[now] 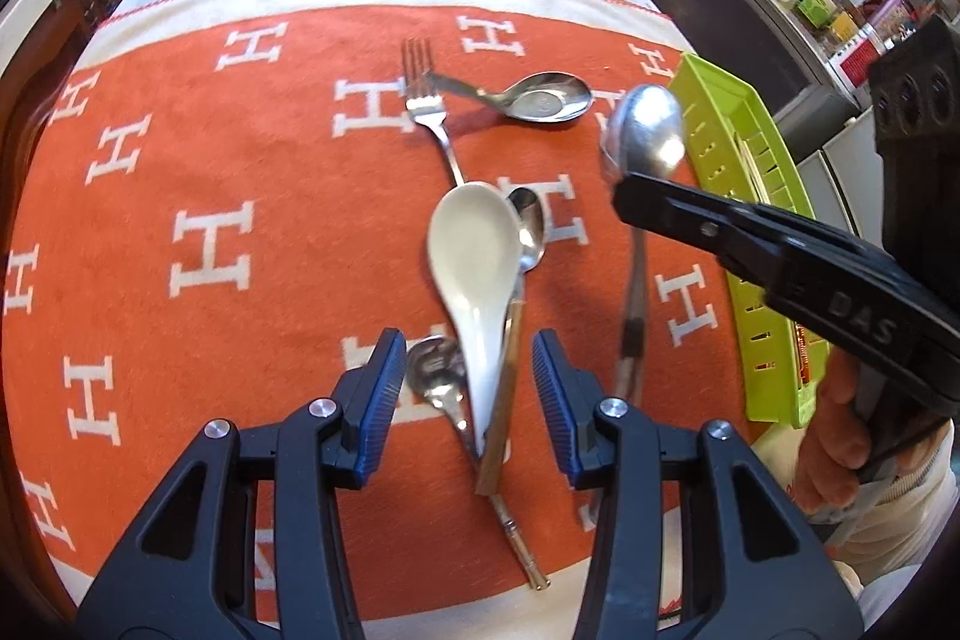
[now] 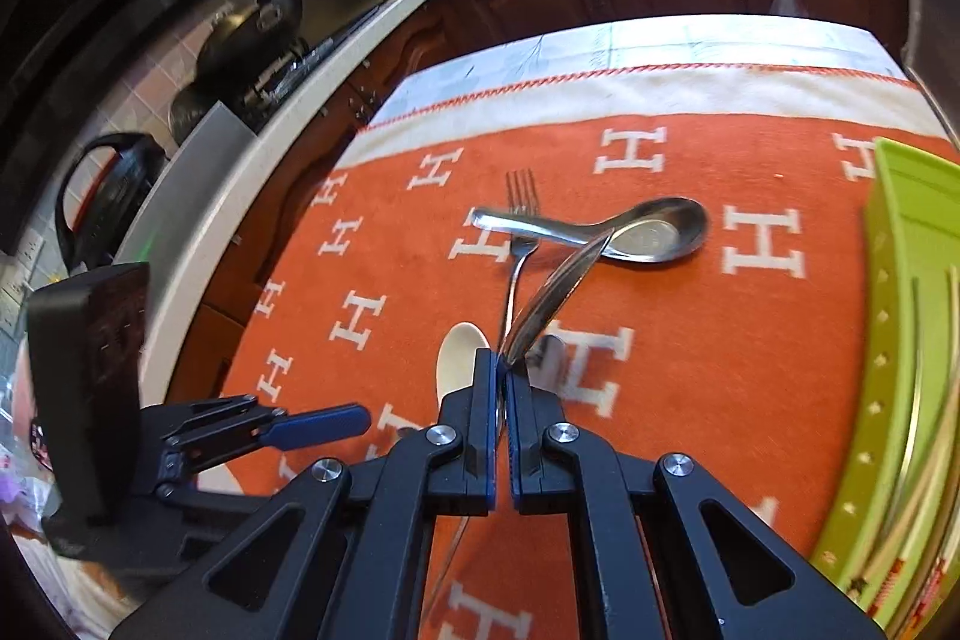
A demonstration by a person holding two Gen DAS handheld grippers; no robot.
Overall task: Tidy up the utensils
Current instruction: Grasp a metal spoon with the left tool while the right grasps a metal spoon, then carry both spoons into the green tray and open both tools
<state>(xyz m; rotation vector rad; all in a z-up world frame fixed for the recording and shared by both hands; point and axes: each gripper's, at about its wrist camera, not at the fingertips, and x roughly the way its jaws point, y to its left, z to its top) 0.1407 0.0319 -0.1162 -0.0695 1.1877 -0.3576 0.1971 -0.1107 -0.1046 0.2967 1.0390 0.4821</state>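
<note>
the right gripper is pinching a steel spoon near its bowl; the long handle is risking swinging loose before the green tray, while the left gripper is hovering open.

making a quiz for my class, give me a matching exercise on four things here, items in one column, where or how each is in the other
1. white ceramic spoon
2. steel spoon
3. fork
4. green tray

a. clamped in the right gripper, off the cloth
b. at the cloth's right edge
c. lying ahead of the open left gripper
d. under a wide steel spoon's handle

Pairs: 1-c, 2-a, 3-d, 4-b
</note>
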